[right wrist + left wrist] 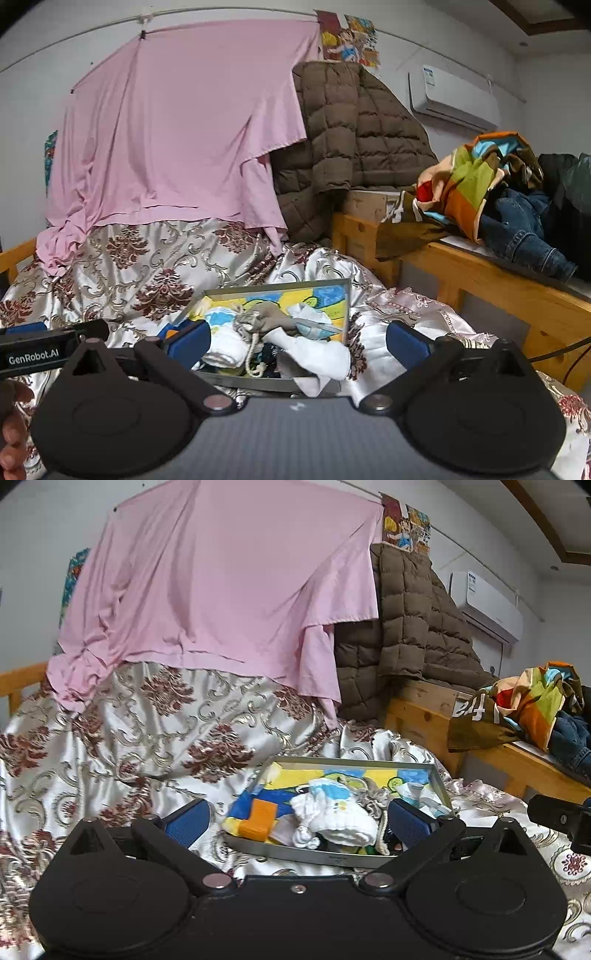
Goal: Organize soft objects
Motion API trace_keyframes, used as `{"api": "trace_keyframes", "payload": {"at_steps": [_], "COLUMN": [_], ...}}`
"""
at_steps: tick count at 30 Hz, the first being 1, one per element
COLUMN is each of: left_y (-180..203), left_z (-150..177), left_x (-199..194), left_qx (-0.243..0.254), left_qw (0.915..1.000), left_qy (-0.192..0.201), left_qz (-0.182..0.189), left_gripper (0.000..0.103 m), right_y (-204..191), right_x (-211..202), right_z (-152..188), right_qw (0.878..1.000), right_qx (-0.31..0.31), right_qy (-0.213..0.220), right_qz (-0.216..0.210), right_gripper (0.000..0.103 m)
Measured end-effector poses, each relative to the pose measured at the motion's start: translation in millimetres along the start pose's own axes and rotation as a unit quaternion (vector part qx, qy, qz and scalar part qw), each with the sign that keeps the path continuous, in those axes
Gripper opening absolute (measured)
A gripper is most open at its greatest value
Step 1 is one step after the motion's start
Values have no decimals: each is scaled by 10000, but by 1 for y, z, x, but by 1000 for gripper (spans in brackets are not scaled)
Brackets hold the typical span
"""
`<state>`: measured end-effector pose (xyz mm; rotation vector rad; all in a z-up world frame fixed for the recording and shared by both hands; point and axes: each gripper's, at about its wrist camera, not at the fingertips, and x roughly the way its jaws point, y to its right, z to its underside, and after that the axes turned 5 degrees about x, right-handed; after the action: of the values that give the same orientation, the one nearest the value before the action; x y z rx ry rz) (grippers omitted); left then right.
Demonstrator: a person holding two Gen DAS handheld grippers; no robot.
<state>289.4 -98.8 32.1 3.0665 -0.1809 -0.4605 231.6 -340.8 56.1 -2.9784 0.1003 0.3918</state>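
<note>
- While both hand-held tools hang low over the patterned satin bedspread (155, 716), the left gripper (297, 821) has its blue-padded jaws spread wide and holds nothing; its right pad sits over the near right corner of the metal tray (314, 854), its left pad over bare bedspread.
- Equally wide and empty is the right gripper (297, 341), its left pad in front of the tray's near left part and its right pad over the bedspread, clear of the tray.
- At the left edge of the right wrist view, a hand (13, 432) shows partly below the body of the other tool.
- Just beyond the pads, the tray rests tilted on the bedspread and holds a jumble of soft things on a yellow-and-blue printed lining.
- Inside lie a white knitted sock (332, 821), an orange block (260, 818), a beige cord (253, 347) and crumpled grey cloth (271, 319).
- A white cloth (317, 360) spills over the tray's near right rim onto the bedspread.
- Behind the tray the bedspread rises in a mound, with a pink sheet (221, 583) hung over its top.
- Right of the sheet hangs a brown quilted jacket (406, 627).
- Farther right, a wooden bed frame (480, 280) carries a colourful cloth (476, 173) and denim (524, 229).
- On the far wall is an air conditioner (487, 605).
</note>
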Motion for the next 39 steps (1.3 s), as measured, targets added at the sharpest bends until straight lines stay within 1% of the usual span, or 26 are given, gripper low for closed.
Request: {"api": "trace_keyframes", "payload": {"at_steps": [3, 6, 10, 15, 23, 31, 39], "left_y": [-2, -5, -7, -14, -23, -29, -33], "left_z": [6, 10, 15, 23, 32, 41, 52], "left_x": [-17, -32, -46, -58, -75, -90, -96], "left_qx": [108, 166, 131, 69, 74, 95, 56], "left_qw": [9997, 9995, 9996, 9995, 9990, 9986, 9983], "left_qy": [157, 229, 214, 200, 223, 255, 177], "left_qz": [-125, -166, -155, -215, -385, -458, -546], "left_gripper": [102, 102, 102, 102, 102, 102, 102], "right_y": [-7, -13, -19, -25, -30, -36, -42], "right_x": [-13, -27, -42, -58, -70, -80, -85], "right_z": [6, 13, 20, 31, 43, 57, 71], "right_qw": [9998, 9993, 9989, 9984, 9986, 9984, 9987], "right_qx": [-93, -222, -205, -251, -192, -166, -38], "right_qy": [149, 308, 398, 511, 497, 525, 486], "right_qz": [-15, -38, -104, -65, 22, 95, 139], "right_gripper": [103, 103, 103, 103, 103, 103, 103]}}
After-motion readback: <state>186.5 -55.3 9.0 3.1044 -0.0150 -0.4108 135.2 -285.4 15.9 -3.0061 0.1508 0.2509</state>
